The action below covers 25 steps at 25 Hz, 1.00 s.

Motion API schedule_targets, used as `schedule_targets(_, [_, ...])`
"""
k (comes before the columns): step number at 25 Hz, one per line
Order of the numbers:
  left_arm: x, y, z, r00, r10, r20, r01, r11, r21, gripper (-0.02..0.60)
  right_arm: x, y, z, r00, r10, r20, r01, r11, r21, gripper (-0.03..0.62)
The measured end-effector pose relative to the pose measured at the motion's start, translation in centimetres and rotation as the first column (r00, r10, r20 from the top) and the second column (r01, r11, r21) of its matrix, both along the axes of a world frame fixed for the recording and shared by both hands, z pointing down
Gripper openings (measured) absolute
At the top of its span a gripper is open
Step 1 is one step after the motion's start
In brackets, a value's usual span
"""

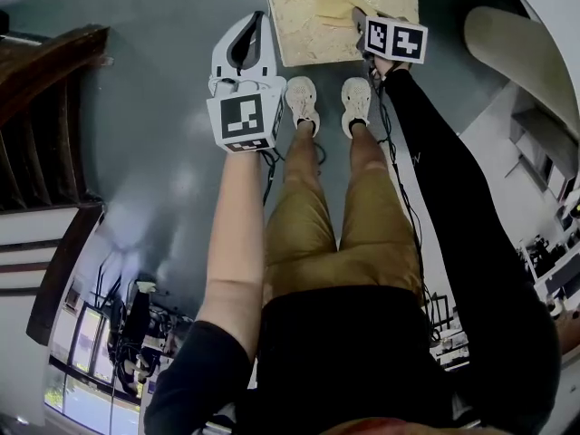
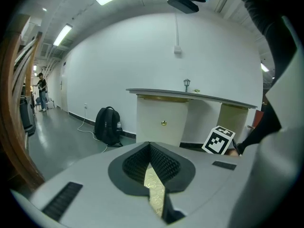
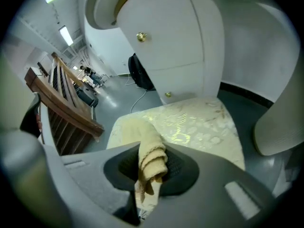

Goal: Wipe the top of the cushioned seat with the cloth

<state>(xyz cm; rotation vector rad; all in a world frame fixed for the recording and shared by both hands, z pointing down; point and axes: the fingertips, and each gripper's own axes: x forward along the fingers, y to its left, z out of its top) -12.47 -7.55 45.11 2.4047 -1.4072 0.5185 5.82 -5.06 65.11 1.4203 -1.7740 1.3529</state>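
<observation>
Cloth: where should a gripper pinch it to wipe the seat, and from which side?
Pinch the cloth at its bunched, folded end, coming down from above the cushioned seat. The right gripper holds it that way now: the thick folds fill the jaws, and the loose part lies out on the seat, probably free to drag.

Black top, tan shorts, pale sneakers, white left tongs with black-and-white marker cube.
</observation>
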Motion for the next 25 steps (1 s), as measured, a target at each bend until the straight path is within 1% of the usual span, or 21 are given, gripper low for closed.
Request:
schedule_targets(4, [2.8,-0.1,-0.7,1.000,0.021,-0.007,-0.021,1.000,0.011,0.008,6.7,0.1,-0.1,0.996,0.054,-0.068,-0.055,0.999,-0.003,0.055])
schedule_targets(9, [5.6,0.1,-1.2,0.999,0.041,-0.005,-0.040,0.999,0.016,0.008,14.5,1.7,0.4,0.983,0.117,-0.142,-0.122,0.992,-0.022,0.055])
schedule_targets(13, [7.2,0.5,-1.3,0.999,0.046,0.006,-0.046,0.999,0.021,0.008,20.4,3.4,0.9,0.957,0.190,-0.218,-0.205,0.978,-0.047,0.055])
schedule_targets(15, [7.7,0.6,-1.4,0.999,0.042,0.013,-0.042,0.999,0.024,0.008,22.7,4.1,0.9,0.942,0.221,-0.252,-0.240,0.970,-0.048,0.055])
schedule_targets(17, [8.1,0.9,-1.4,0.999,0.035,0.019,-0.036,0.999,0.027,0.008,24.0,4.7,1.0,0.936,0.228,-0.268,-0.250,0.967,-0.050,0.055])
schedule_targets(19, [8.2,1.4,-1.4,0.999,0.024,0.023,-0.025,0.999,0.030,0.008,24.4,5.1,1.1,0.940,0.208,-0.272,-0.230,0.972,-0.050,0.055])
schedule_targets(22, [8.5,2.0,-1.5,1.000,0.013,0.022,-0.014,0.999,0.037,0.008,24.4,5.4,0.8,0.949,0.179,-0.261,-0.193,0.981,-0.030,0.055])
schedule_targets(25, [8.5,2.4,-1.4,1.000,0.012,0.018,-0.013,0.999,0.042,0.008,23.7,5.1,0.1,0.960,0.156,-0.233,-0.157,0.987,0.011,0.055])
